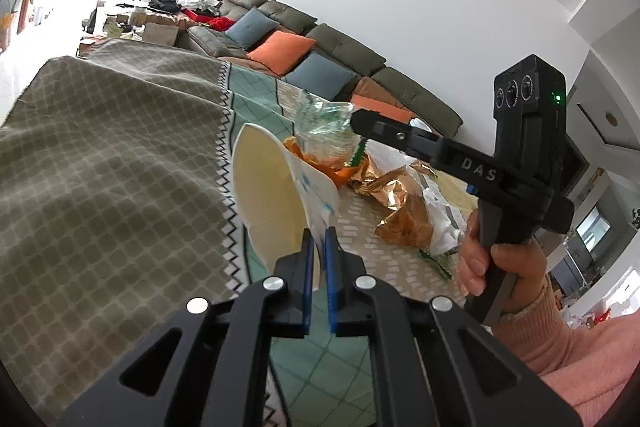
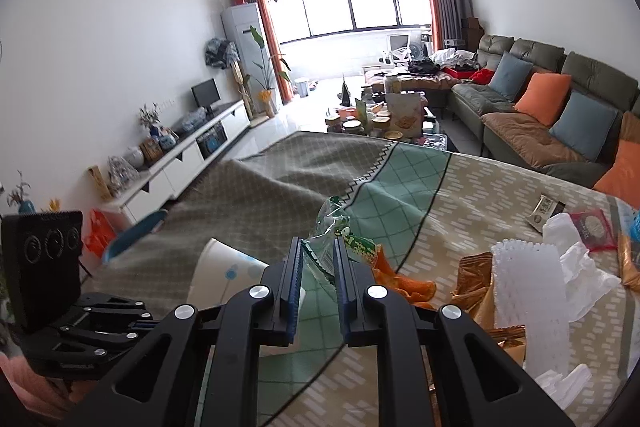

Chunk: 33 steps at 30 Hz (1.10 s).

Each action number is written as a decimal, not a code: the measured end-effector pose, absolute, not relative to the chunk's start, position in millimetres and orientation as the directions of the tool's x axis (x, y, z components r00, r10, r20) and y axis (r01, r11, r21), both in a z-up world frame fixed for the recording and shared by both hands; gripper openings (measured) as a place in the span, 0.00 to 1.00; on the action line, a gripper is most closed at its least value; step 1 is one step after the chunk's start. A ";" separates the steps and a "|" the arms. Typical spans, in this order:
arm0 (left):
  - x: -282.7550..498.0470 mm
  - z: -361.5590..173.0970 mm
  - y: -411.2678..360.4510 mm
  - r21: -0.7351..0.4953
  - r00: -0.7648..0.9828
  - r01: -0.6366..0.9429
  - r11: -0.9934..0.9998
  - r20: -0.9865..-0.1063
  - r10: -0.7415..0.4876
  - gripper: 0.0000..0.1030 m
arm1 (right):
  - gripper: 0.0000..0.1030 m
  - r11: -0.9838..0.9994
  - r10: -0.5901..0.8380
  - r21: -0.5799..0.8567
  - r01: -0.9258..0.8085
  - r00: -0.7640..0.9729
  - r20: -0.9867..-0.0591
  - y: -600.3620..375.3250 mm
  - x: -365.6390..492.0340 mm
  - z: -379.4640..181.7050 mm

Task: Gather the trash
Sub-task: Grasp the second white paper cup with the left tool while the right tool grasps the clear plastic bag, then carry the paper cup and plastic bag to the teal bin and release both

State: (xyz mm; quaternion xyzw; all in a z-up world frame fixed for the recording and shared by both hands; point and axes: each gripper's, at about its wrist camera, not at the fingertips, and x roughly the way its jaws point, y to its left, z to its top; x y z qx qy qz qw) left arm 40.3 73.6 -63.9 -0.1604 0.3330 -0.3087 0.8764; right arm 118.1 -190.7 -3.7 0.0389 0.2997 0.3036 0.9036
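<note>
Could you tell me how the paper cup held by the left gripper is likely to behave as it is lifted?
The paper cup looks light and empty. The left gripper pinches its thin wall, so it may flatten or crease. Held by one edge, it could pivot or slip.

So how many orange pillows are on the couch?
2, maybe more hidden. One orange pillow sits between two blue pillows on the sofa; another orange pillow lies at the picture's right edge.

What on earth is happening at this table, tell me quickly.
A person is clearing rubbish off a cloth-covered table with a handheld gripper in each hand. The left gripper is shut on the wall of a paper cup, and the right gripper is shut on a clear plastic bag. Orange peel, gold wrappers and white tissue remain on the cloth.
</note>
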 end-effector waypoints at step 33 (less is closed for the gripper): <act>8.6 -65.0 162.6 -0.489 0.696 0.270 0.829 -0.496 -0.519 0.28 | 0.15 0.679 0.718 0.360 -0.639 0.477 -0.507 -132.3 103.9 -5.7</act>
